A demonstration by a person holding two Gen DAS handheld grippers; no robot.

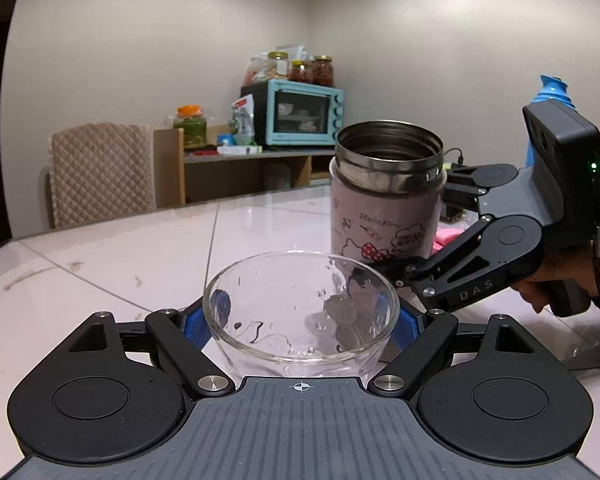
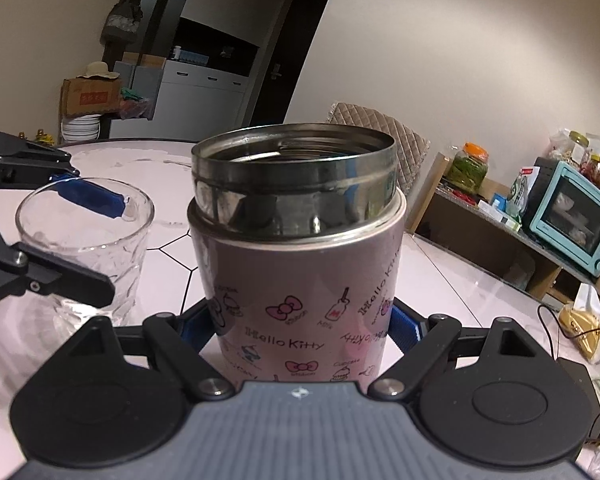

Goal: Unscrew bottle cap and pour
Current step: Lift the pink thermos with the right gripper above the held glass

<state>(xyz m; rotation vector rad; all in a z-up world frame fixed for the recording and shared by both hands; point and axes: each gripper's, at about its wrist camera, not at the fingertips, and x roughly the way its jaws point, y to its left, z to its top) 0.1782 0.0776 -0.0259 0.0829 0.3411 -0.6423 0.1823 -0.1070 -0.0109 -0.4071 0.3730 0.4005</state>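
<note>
A pink Hello Kitty bottle (image 2: 300, 264) with a wide steel neck stands open, with no cap on it. My right gripper (image 2: 302, 326) is shut on its lower body and holds it upright. The bottle also shows in the left wrist view (image 1: 384, 200), just behind the glass, with the right gripper (image 1: 384, 268) around it. A clear glass cup (image 1: 300, 312) sits between the blue pads (image 1: 196, 328) of my left gripper (image 1: 300, 330), which is shut on it. The glass shows to the bottle's left in the right wrist view (image 2: 88, 248). No cap is in view.
The white tiled table (image 1: 120, 264) carries both. A quilted chair (image 1: 100, 172) stands at its far side. A shelf with a teal oven (image 1: 306, 114) and jars is behind. A tissue pack (image 2: 586, 328) and a black cable (image 2: 556, 328) lie on the table to the right.
</note>
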